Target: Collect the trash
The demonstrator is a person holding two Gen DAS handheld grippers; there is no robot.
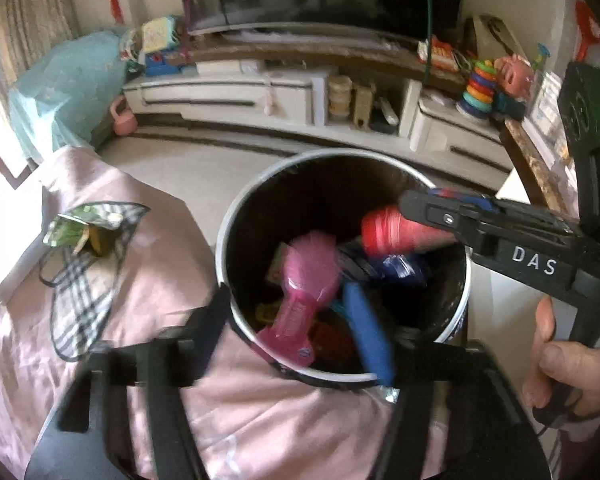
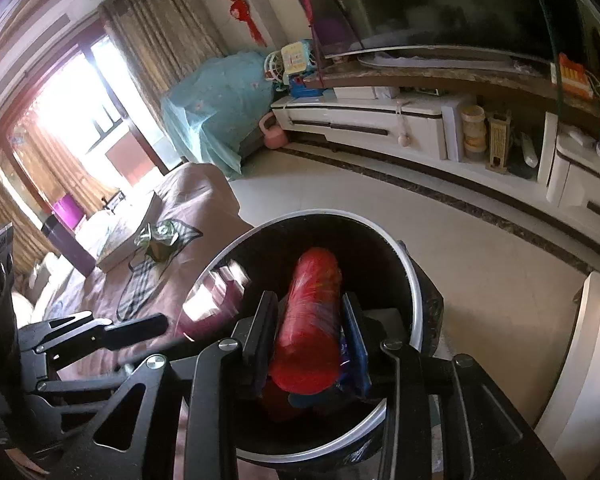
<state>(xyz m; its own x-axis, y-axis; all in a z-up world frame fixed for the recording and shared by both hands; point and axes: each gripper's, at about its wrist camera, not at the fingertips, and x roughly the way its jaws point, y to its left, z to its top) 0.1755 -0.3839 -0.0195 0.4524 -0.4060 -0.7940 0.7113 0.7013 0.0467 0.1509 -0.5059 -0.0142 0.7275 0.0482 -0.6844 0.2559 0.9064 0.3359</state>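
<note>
My right gripper point(image 2: 309, 344) clamps a red crinkly plastic roll point(image 2: 310, 320) over the round black bin's rim point(image 1: 236, 216); my left gripper point(image 1: 300, 336) gapes empty above a pink plastic piece point(image 1: 304, 292).

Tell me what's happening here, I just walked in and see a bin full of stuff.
A person is collecting trash with two handheld grippers. The right gripper holds a red roll over the round bin. The left gripper is open, a pink item at the bin's mouth.

Daylight blown out at window point(image 2: 80, 120); fisheye bending at edges; motion blur inside bin point(image 1: 236, 216)
</note>
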